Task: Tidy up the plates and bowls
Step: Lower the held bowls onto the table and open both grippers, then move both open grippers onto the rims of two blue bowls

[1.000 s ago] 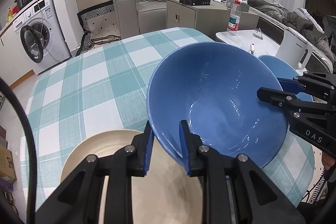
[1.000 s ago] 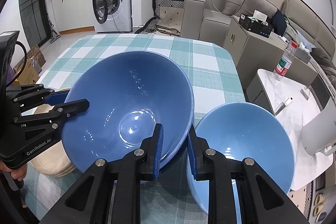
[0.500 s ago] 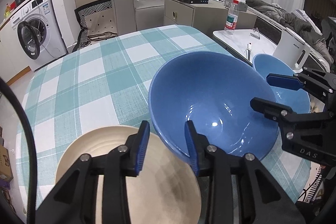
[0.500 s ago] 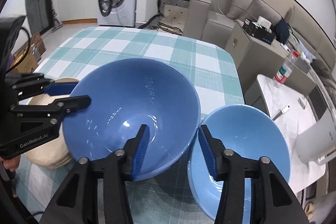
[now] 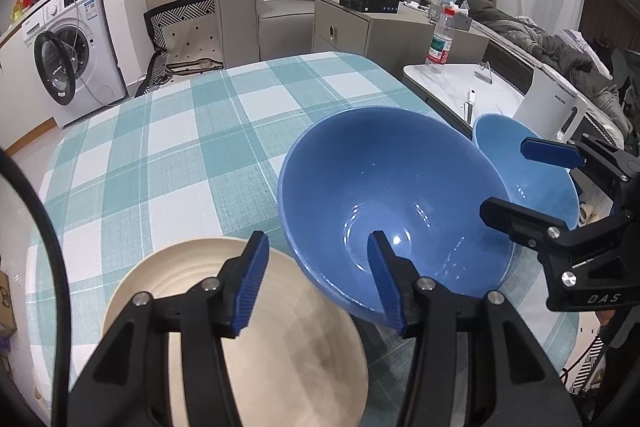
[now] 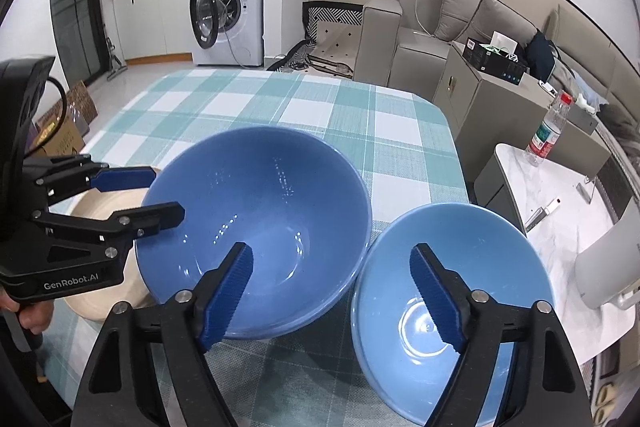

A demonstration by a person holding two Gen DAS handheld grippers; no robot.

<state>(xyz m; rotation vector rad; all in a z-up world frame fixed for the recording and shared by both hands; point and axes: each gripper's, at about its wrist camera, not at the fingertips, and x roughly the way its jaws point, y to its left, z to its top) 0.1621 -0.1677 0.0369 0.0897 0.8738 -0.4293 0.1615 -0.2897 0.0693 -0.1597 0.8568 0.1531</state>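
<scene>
The left tool (image 5: pixel 316 279) has its two blue fingers spread apart, and they are opening wider. The near rim of the big blue bowl (image 5: pixel 396 195) sits between them, but the pads do not press on it. One finger is over the cream plate (image 5: pixel 248 339) and the other is over the inside of the bowl. The right tool (image 6: pixel 332 287) is spread wide and opening more too. Its fingers stand on each side of the spot where the two bowls meet, and they pinch nothing. One finger is over the big blue bowl (image 6: pixel 260 223) and the other is over the small light blue bowl (image 6: pixel 452 299).

The big bowl rests in the middle on the checked surface (image 5: pixel 168 155). The cream plate (image 6: pixel 100 211) lies just beside it on the left, and their rims seem to touch. The small bowl is just beside it on the right, near the edge of the surface. A hand (image 6: pixel 32 315) holds the left tool's handle. Past the surface there is a white side table with a water bottle (image 6: pixel 546 131), a grey sofa and a washing machine (image 6: pixel 224 7).
</scene>
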